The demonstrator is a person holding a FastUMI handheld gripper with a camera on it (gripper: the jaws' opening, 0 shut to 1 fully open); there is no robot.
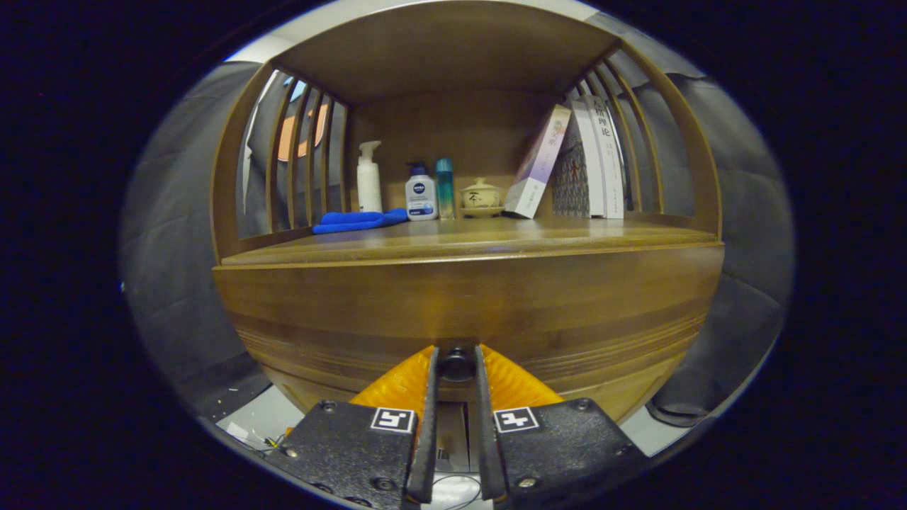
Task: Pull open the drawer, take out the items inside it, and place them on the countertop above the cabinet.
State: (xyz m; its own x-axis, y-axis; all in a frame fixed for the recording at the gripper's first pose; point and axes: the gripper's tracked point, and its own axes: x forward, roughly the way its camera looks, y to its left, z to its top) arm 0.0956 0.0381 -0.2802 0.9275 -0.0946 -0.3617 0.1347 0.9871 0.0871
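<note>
Drawer (468, 319), below the shelf (468, 237), is stiff, heavy-looking wood and is best pulled by its small knob (457, 363), which is squeezed between the gripper (457, 368) fingers.

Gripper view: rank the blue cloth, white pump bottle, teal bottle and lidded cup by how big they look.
1. Blue cloth, widest.
2. White pump bottle.
3. Teal bottle and lidded cup look alike; unranked.
Gripper is closed on the drawer knob.
</note>
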